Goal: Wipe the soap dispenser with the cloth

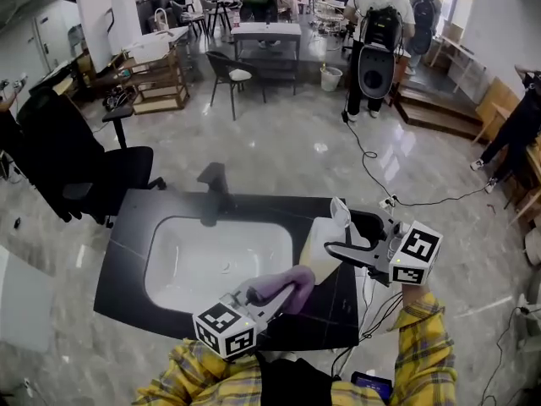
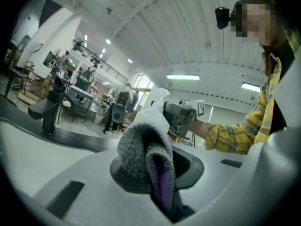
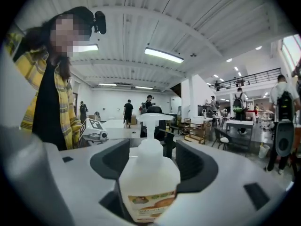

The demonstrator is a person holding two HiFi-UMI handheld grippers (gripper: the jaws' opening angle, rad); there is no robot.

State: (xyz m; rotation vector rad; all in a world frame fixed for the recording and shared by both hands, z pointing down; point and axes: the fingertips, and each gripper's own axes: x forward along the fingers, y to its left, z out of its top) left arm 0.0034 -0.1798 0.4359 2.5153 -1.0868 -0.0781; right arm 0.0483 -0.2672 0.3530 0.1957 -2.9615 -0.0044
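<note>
Purple-grey cloth [image 2: 143,154] was clamped in the left gripper [image 1: 283,296] by the front right corner of the sink [image 1: 169,235]. Just beyond it, right of the sink, the soap dispenser [image 1: 314,245] stood upright, pump on top, body pinched between the jaws of the right gripper [image 1: 336,252]. Dispenser sat ahead-right of the cloth, touching or nearly so, long axis vertical, so the left gripper was placed to wipe, likely up and down the side.

Head view: high, steeply down onto sink [image 1: 169,235]. Views from left gripper [image 1: 283,293], right gripper [image 1: 331,249]: close, low, roughly facing; both share person [image 2: 244,126].
</note>
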